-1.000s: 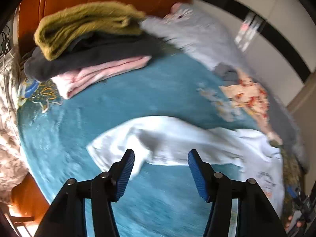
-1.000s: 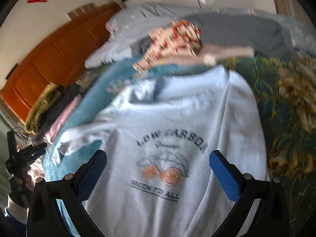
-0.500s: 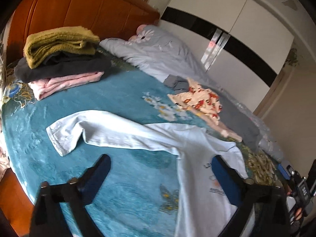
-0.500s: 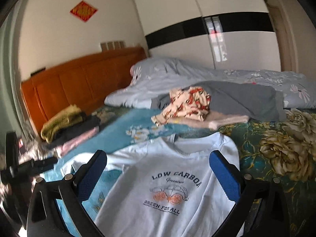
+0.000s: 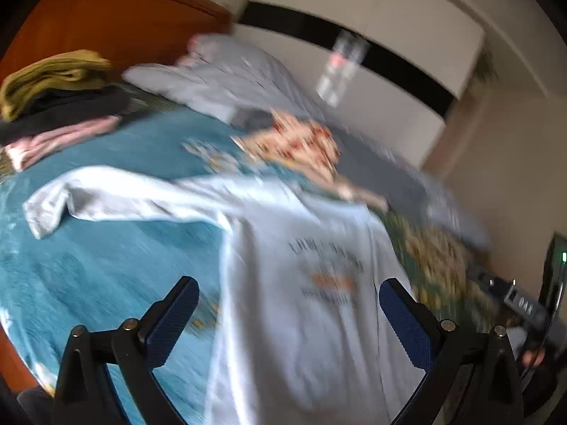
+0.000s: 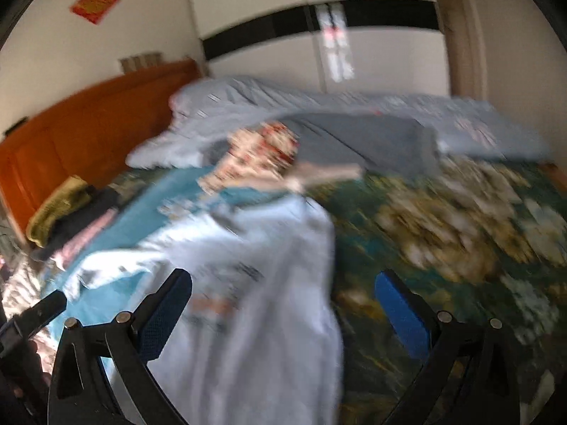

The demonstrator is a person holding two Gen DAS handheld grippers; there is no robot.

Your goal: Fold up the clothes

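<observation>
A white long-sleeved shirt (image 5: 304,283) with a printed front lies spread on the bed, one sleeve (image 5: 117,194) stretched out to the left. It also shows in the right wrist view (image 6: 255,301), blurred. My left gripper (image 5: 288,315) is open and empty, held above the shirt's lower body. My right gripper (image 6: 283,311) is open and empty, over the shirt's right edge. Both views are motion-blurred.
A stack of folded clothes (image 5: 53,102), olive, black and pink, sits at the back left by the wooden headboard (image 5: 106,32). A floral garment (image 5: 297,141) and grey clothes (image 6: 372,141) lie behind the shirt. The teal blanket (image 5: 88,276) covers the bed.
Both grippers have swung to the right and both views have blurred. The left gripper opened wide earlier and now faces the shirt's body instead of the sleeve.
</observation>
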